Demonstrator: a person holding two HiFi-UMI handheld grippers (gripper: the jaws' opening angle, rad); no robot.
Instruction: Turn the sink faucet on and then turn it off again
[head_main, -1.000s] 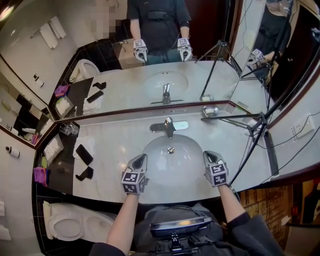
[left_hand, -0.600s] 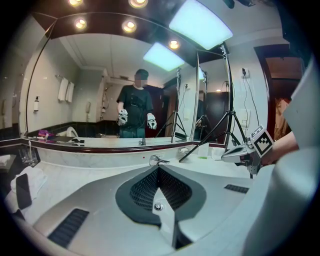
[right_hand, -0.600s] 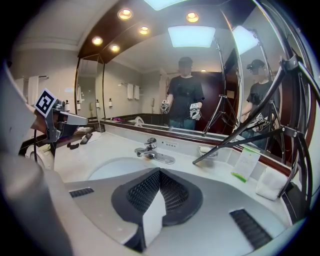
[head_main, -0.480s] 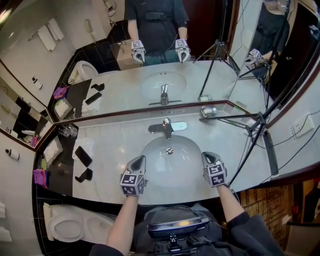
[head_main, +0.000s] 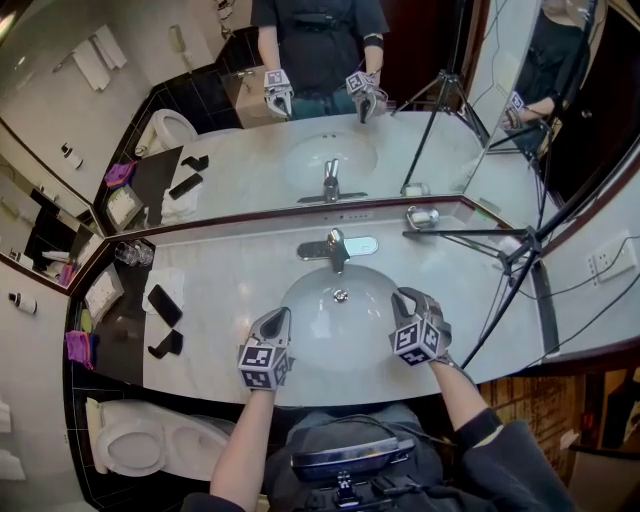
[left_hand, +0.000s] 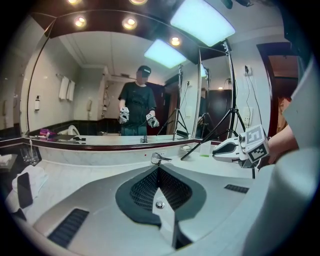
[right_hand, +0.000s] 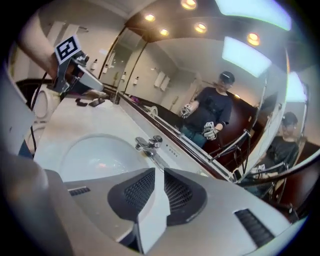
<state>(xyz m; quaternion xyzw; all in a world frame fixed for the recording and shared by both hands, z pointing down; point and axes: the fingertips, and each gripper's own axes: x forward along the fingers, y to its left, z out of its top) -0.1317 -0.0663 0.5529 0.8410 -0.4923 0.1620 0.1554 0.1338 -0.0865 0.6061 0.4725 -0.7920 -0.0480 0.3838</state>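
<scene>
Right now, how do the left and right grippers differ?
The left gripper has its jaws together; the right gripper shows a narrow gap, and its jaws have just been opening. The left sits level; the right is rolled sideways. Both are empty, at the near rim of the sink, aimed at the faucet.

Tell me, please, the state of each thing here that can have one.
Faucet, no water running, untouched.
Left tool, shut, empty.
Right tool, slightly open, jaws have just been opening, nothing between them.
Sink, no standing water.
</scene>
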